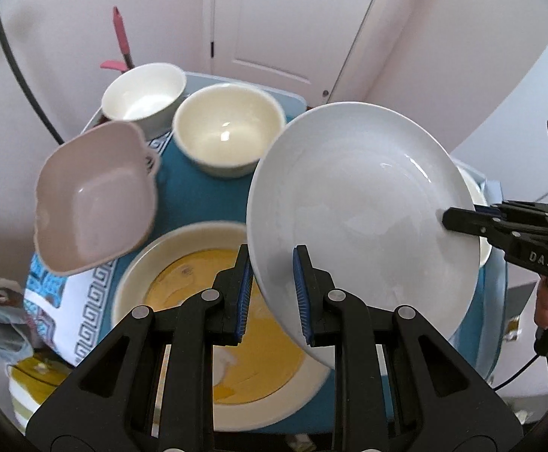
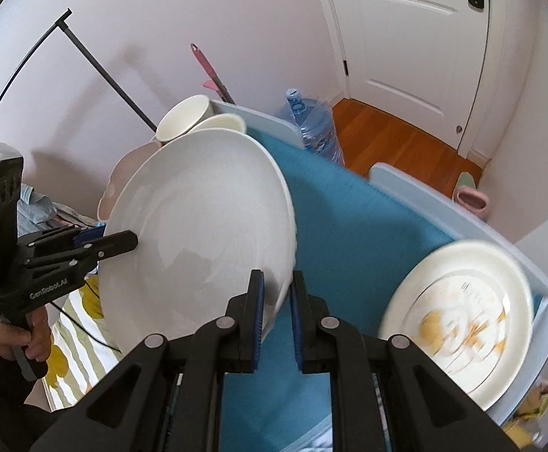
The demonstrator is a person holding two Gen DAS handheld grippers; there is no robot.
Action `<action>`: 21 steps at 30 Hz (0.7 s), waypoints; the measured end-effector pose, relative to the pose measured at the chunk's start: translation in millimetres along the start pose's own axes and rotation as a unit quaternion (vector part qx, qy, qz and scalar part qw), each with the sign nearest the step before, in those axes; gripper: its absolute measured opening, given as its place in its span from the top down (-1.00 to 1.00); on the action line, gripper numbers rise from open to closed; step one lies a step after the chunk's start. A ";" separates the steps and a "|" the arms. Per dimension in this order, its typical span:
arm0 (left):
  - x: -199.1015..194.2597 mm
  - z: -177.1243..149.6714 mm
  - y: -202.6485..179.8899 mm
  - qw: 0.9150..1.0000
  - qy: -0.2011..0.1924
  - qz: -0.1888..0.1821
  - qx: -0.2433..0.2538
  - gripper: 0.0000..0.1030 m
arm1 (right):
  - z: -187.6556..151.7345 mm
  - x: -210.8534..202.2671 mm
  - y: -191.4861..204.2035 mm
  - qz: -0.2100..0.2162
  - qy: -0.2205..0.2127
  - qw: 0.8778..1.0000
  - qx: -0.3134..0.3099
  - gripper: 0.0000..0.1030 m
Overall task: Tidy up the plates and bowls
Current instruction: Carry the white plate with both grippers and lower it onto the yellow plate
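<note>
I hold one white plate point(image 1: 360, 218) between both grippers, tilted and lifted clear of the tabletop point(image 2: 341, 218), which wears a blue cloth. My left gripper point(image 1: 272, 293) pinches the plate's near rim, its blue-padded fingers point(image 1: 302, 293) pressed on either face. My right gripper point(image 2: 275, 312) pinches the opposite rim the same way — in the left wrist view it reaches in from the right edge, a hand point(image 1: 547, 303) on its grip.

Below the raised plate, toward the tabletop's near edge, sits a wide cream dish with a yellow centre point(image 1: 183, 282). Beyond it, toward the far edge, stand two round bowls: a cream bowl point(image 1: 228, 130) and, just beside it at the far left corner, a white bowl point(image 1: 144, 92). A pale pink square bowl point(image 1: 93, 196) is at the left edge, looking tilted — blur hides what it rests on.

By the right edge lies a cream plate with yellow smears point(image 2: 458, 316), blurred.
</note>
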State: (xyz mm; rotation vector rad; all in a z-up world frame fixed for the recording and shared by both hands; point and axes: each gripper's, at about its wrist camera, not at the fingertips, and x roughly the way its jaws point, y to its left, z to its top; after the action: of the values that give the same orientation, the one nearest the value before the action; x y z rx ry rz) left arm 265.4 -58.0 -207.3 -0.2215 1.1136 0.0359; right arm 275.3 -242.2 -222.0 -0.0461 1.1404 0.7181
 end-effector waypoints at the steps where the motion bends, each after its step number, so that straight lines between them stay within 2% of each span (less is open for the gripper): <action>1: 0.8 -3.8 5.9 1.000 0.005 -0.002 0.005 0.63 | -6.2 2.0 7.5 -0.006 -0.001 1.000 0.005 0.76; 9: 13.2 -34.5 48.7 0.996 0.056 -0.025 0.057 0.63 | -51.0 26.7 50.3 -0.017 -0.005 0.993 0.114 0.76; 13: 31.2 -41.5 68.0 0.992 0.077 -0.041 0.091 0.63 | -66.0 44.5 67.9 -0.045 -0.002 0.988 0.146 0.76; 21: 54.5 -51.7 79.7 0.982 0.107 -0.056 0.143 0.63 | -66.8 62.6 91.9 -0.081 -0.015 0.977 0.195 0.76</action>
State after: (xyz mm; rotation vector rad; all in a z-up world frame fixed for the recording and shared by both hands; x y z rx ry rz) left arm 232.7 5.4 -290.4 -0.0304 1.3038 -0.2516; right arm 185.2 -165.3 -274.8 0.2005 1.2168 0.3410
